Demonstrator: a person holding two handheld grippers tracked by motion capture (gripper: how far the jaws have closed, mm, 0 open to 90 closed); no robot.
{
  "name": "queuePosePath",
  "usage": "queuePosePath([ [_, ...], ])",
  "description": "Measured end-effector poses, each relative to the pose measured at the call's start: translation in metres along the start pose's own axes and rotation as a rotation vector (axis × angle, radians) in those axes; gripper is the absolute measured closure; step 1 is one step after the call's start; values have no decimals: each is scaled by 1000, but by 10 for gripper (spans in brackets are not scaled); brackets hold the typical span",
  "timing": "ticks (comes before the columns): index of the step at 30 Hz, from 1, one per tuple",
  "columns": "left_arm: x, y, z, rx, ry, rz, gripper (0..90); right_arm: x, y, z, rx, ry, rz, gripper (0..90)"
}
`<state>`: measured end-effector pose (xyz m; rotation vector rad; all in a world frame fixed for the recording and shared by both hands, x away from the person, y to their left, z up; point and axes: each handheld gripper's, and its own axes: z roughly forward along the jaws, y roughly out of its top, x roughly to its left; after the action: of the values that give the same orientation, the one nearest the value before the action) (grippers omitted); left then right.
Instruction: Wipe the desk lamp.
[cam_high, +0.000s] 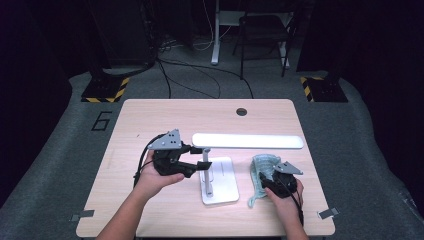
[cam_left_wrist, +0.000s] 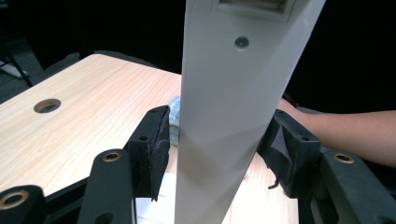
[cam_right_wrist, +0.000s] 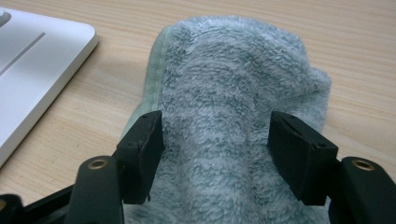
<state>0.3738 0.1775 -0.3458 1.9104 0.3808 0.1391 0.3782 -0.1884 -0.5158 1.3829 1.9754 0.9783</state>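
A grey "6" (cam_high: 102, 121) marks the floor, far left of the table (cam_high: 150, 115). The left claw (cam_left_wrist: 215, 144) straddles the lamp (cam_high: 247, 141), jaws apart. The right claw (cam_right_wrist: 217, 140) stands apart around the towel (cam_right_wrist: 233, 93).

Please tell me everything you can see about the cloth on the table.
The cloth is a pale blue-green towel of fluffy terry with a stitched hem along one edge. It lies crumpled and bunched on the wooden table, right of the white lamp base and apart from it. The right gripper has a raised fold between its open jaws.
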Motion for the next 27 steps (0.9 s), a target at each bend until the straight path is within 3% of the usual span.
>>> queuePosePath([
  [4, -1, 4, -5, -18, -3, 3, 442, -1, 2, 4, -3, -6, -19, 349],
  [7, -3, 9, -9, -11, -8, 11, 457, 1, 4, 6, 3, -10, -2, 346],
  [12, -4, 10, -13, -1, 5, 22, 513, 0, 3, 14, 38, -6, -6, 319],
  [15, -4, 9, -15, -7, 9, 25, 517, 0, 3, 15, 49, 1, -13, 384],
  [19, -5, 7, -17, -16, 4, 23, 524, 1, 3, 14, 53, 37, -30, 572],
  [22, -4, 6, -21, -17, -13, 21, 570, 2, 5, 12, 62, 49, -41, 653],
  [25, -5, 6, -21, -18, -9, 25, 586, 2, 7, 8, 62, 60, -39, 688],
  [27, -6, 6, -21, -15, -8, 34, 609, 5, 11, 1, 32, 82, -16, 694],
])
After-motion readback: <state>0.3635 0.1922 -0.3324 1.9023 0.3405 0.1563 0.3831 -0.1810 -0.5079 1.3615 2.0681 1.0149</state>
